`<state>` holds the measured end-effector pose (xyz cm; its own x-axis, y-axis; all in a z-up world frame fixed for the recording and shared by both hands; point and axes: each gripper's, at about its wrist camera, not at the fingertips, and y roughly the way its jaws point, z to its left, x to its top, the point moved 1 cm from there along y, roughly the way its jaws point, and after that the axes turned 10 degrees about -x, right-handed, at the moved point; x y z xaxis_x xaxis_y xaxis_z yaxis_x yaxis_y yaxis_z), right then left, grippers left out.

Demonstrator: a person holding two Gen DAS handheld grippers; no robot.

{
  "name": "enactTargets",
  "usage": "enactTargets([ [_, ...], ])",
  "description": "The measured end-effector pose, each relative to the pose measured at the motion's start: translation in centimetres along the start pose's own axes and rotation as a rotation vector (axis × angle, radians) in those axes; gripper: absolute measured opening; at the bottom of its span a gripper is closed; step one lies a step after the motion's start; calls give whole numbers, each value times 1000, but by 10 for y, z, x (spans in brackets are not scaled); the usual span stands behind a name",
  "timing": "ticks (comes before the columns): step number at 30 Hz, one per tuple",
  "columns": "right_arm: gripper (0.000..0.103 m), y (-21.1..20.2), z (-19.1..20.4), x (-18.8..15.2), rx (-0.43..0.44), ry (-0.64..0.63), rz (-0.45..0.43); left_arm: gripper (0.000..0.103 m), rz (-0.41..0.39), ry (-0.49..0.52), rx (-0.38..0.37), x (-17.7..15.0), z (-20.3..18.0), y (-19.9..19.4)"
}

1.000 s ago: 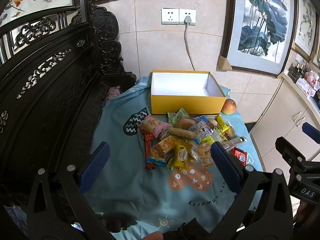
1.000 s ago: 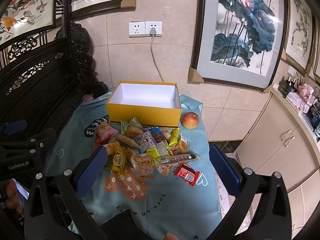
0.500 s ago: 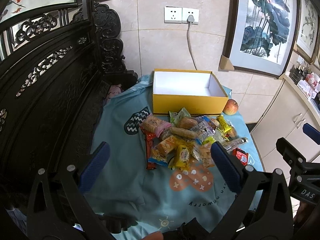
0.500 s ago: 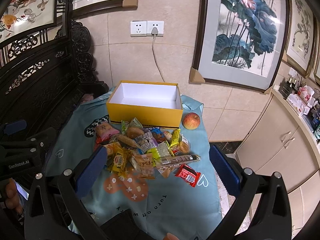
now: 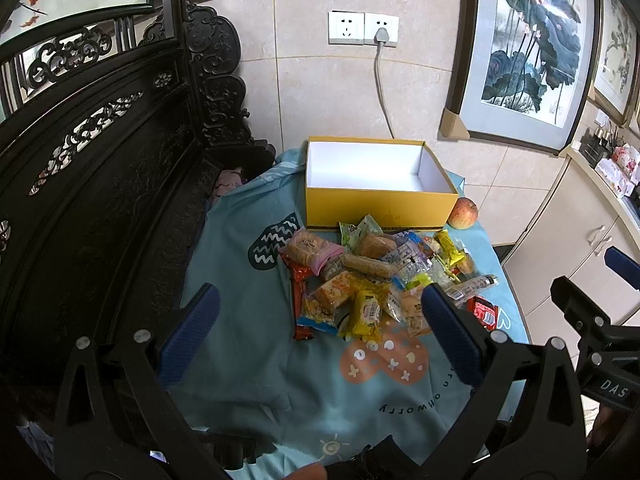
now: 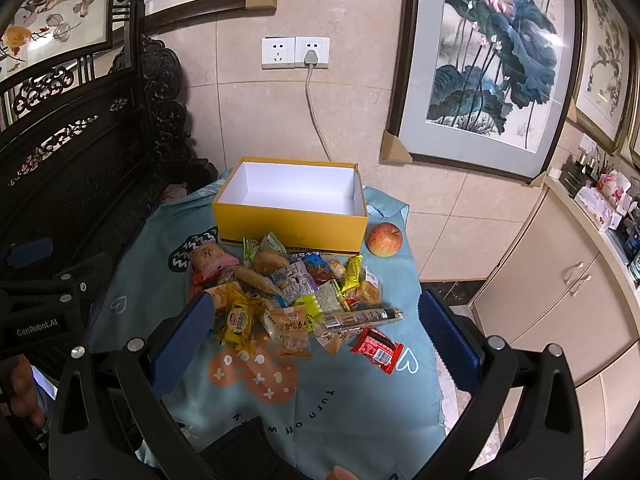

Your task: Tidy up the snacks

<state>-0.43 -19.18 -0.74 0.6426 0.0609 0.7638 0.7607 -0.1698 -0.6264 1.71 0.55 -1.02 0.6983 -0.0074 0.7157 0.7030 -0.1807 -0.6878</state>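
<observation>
Both jaws stand wide apart and hold nothing: left gripper (image 5: 318,304), then right gripper (image 6: 316,306). Snack pile (image 6: 288,296) lies on the blue cloth (image 6: 320,392), touching the empty yellow box (image 6: 292,230) behind; an apple (image 6: 385,239) sits just right.

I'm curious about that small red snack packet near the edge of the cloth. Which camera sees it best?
The right wrist view: the red packet lies fully in sight, apart from the pile. In the left wrist view, a blue finger of the left gripper partly hides it.
</observation>
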Motion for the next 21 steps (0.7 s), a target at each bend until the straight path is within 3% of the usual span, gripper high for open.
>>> enactTargets([
  [21,102,-4,-2,2,7,-6,-11,101,-9,2,3,0,-2,-4],
])
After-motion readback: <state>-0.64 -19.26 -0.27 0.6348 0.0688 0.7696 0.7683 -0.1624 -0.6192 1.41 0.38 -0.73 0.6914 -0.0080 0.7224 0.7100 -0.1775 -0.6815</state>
